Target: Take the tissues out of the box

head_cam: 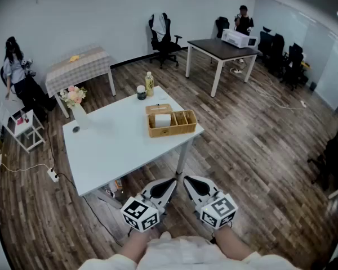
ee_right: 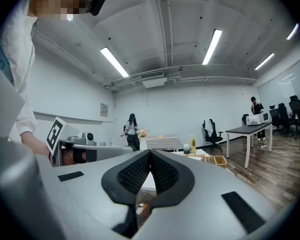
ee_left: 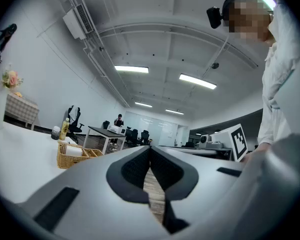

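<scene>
Left gripper [head_cam: 170,183] and right gripper [head_cam: 189,183] hover level before the table [head_cam: 110,142], jaws of both pressed together, empty. Basket [head_cam: 183,127] with tissues [head_cam: 162,120] stands well ahead, near a bottle [head_cam: 149,84].

Right gripper [ee_right: 150,153] jaws closed tip to tip, nothing between them. Past the tips is a white table [ee_right: 180,154] with a wicker basket [ee_right: 216,160] and a yellow bottle [ee_right: 193,144] on it, both well apart from the jaws. The left gripper [ee_right: 125,150] sits alongside at left, its marker cube [ee_right: 55,133] facing the camera. Background: a person [ee_right: 132,130] stands near a cloth-covered table [ee_right: 162,142], an office chair [ee_right: 210,132] is at the wall, and another person [ee_right: 254,106] is at a dark table [ee_right: 247,130].
</scene>
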A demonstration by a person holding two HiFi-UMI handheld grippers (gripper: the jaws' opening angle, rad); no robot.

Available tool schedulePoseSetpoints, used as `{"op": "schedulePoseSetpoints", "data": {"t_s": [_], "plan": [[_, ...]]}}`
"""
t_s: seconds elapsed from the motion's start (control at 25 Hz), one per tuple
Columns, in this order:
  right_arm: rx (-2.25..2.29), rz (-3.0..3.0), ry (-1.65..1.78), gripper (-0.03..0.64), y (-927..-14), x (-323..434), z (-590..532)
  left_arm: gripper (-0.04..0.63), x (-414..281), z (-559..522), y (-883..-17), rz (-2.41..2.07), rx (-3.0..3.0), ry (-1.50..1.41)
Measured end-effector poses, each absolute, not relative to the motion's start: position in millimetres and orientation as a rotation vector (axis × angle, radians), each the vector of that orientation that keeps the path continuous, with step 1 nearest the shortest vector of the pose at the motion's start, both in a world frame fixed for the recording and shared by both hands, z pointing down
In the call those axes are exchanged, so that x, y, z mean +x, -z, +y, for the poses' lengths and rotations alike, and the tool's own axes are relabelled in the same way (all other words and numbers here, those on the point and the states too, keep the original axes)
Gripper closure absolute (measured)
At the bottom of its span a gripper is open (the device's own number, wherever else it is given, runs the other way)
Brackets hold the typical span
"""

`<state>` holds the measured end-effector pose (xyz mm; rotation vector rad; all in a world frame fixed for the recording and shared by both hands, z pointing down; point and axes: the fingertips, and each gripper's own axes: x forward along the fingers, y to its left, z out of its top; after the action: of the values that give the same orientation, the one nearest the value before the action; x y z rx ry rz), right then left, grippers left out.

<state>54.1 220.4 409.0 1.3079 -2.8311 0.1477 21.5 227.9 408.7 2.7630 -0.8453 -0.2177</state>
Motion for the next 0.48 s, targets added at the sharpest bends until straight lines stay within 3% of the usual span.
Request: {"op": "schedulePoseSetpoints", "data": {"t_s": [0.48], "plan": [[1.314,-2.836,-0.186,0.584,-415.3,48.6,211.8,0.594,11.3,217.0,-409.6,-0.848,2.741,0.212]]}}
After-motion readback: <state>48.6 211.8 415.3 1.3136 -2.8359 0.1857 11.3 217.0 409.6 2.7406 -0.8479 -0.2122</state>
